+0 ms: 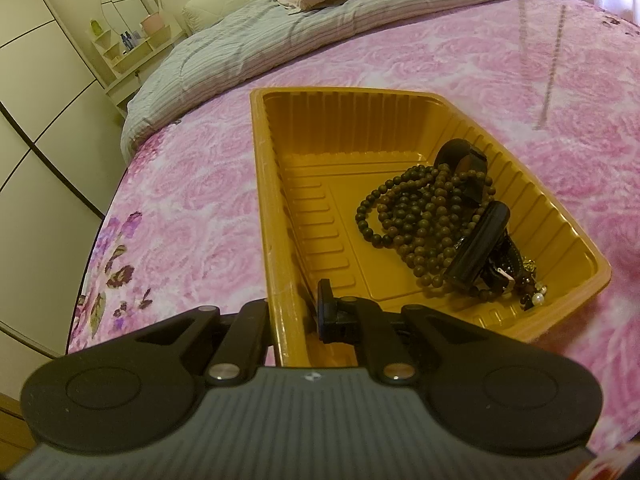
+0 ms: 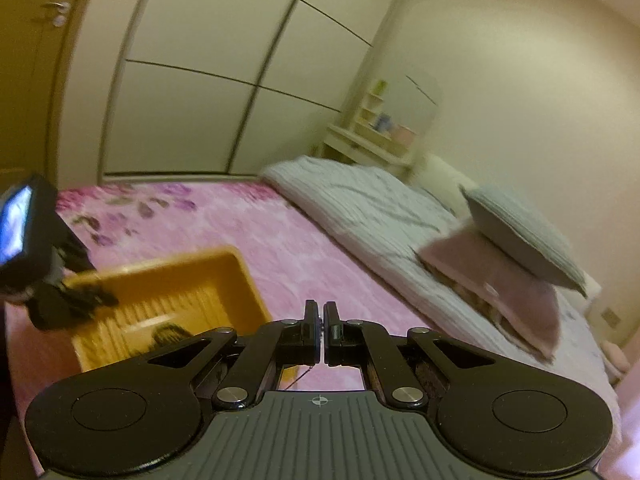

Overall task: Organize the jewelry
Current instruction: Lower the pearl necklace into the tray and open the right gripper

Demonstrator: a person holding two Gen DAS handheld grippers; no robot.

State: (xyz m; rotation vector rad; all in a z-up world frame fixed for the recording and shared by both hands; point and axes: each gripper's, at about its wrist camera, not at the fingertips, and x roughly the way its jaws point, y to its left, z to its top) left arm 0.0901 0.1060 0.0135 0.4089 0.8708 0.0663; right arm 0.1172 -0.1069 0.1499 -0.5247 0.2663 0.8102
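Note:
An orange plastic tray (image 1: pixel 280 184) lies on the pink floral bedspread. In its right part lie a brown bead string (image 1: pixel 416 216), dark bangles (image 1: pixel 480 244) and small pearl pieces (image 1: pixel 538 298). My left gripper (image 1: pixel 296 312) is shut on the tray's near left wall, one finger inside, one outside. In the right wrist view my right gripper (image 2: pixel 323 320) is shut above the bedspread, to the right of the tray (image 2: pixel 240 280). A thin chain (image 2: pixel 304 372) hangs below its fingers and shows in the left wrist view (image 1: pixel 554 68) too. The left gripper (image 2: pixel 92 296) shows there on the tray's edge.
A grey striped quilt (image 1: pixel 248 44) and pillows (image 2: pixel 520 236) lie at the head of the bed. A white vanity shelf with a round mirror (image 1: pixel 128 36) stands beyond. Wardrobe doors (image 2: pixel 224 80) run along the bed's far side.

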